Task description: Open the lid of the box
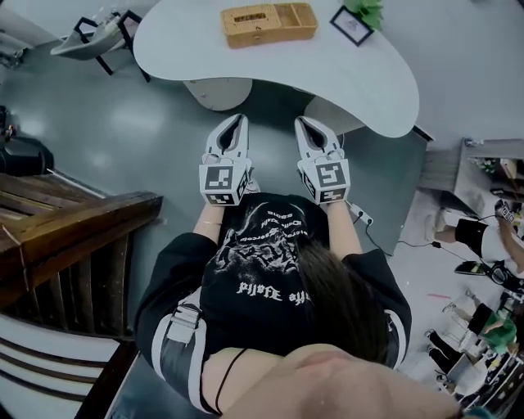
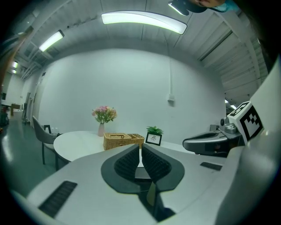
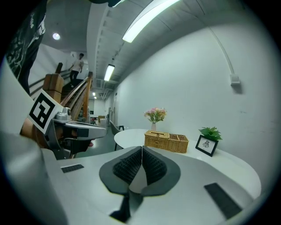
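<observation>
Well | tan rectangular wicker box (image 1: 268,24): likely light, stiff, grippy weave | take lid (image 1: 250,17) by front edge | left gripper (image 1: 238,120), right gripper (image 1: 302,123) pressed together, empty

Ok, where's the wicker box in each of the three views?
Head view: wicker box at top centre, on the white table.
Left gripper view: wicker box just left of centre.
Right gripper view: wicker box just right of centre.
Shared landmark: the framed picture stands right of it in every view.
</observation>
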